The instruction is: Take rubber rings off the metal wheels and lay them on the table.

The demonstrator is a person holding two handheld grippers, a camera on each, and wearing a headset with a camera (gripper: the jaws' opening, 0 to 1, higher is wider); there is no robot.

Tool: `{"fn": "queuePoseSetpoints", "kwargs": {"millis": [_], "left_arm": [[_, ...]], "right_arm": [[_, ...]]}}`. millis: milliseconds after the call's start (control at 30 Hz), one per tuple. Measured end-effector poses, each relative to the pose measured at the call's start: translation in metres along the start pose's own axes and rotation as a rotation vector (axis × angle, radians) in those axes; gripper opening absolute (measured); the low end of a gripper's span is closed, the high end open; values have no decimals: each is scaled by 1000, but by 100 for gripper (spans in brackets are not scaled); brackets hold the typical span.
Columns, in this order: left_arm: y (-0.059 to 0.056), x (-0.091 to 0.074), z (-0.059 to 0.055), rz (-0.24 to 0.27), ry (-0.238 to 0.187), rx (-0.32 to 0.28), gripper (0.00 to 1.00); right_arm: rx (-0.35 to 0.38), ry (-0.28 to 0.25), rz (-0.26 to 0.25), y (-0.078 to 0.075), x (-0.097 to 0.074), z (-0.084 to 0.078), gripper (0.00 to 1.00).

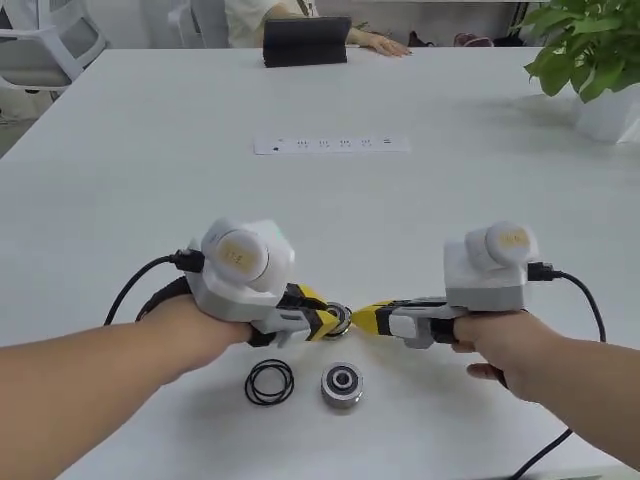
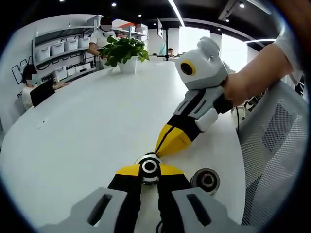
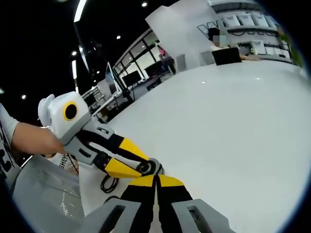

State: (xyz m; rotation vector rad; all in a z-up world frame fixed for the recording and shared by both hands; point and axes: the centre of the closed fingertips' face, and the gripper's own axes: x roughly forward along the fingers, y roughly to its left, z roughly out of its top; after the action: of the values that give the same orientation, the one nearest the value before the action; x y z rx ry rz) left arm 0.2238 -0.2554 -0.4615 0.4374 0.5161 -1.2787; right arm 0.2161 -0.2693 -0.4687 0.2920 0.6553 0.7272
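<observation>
Head view: the left gripper (image 1: 328, 322) clamps one metal wheel (image 1: 340, 318). A second wheel (image 1: 342, 385) and at least two loose rubber rings (image 1: 270, 381) lie on the table (image 1: 320, 200).

Left gripper view: the right gripper (image 2: 163, 145), jaws together, touches the clamped wheel.

Right gripper view: its tips meet the wheel's rim, probably to strip a ring, which next needs hooking and pulling free.

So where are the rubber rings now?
In the head view, the rubber rings lie on the table, just left of the free metal wheel, nearer the person than the left gripper.
</observation>
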Motion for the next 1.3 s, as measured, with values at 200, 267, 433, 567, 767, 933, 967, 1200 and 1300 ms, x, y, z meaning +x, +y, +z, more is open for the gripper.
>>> {"fn": "queuePoseSetpoints", "kwargs": {"millis": [200, 267, 433, 567, 767, 933, 967, 1200, 1300], "left_arm": [[0, 0, 0, 5, 3, 2, 6], [0, 0, 0, 6, 5, 5, 6], [0, 0, 0, 8, 6, 6, 6], [0, 0, 0, 8, 5, 6, 6], [0, 1, 0, 12, 11, 6, 6], [0, 1, 0, 13, 20, 6, 6], [0, 1, 0, 13, 20, 7, 6], [-1, 1, 0, 13, 23, 10, 6], [-1, 1, 0, 12, 22, 8, 6]], "right_arm": [[9, -15, 13, 6, 0, 3, 0], [12, -16, 11, 6, 0, 3, 0], [33, -27, 21, 9, 0, 4, 0], [31, -29, 27, 11, 0, 5, 0], [29, -31, 37, 12, 1, 5, 0], [31, -38, 44, 13, 1, 6, 0], [31, -38, 46, 13, 1, 6, 0], [25, -52, 100, 26, 4, 11, 0], [38, -53, 116, 26, 2, 10, 0]]}}
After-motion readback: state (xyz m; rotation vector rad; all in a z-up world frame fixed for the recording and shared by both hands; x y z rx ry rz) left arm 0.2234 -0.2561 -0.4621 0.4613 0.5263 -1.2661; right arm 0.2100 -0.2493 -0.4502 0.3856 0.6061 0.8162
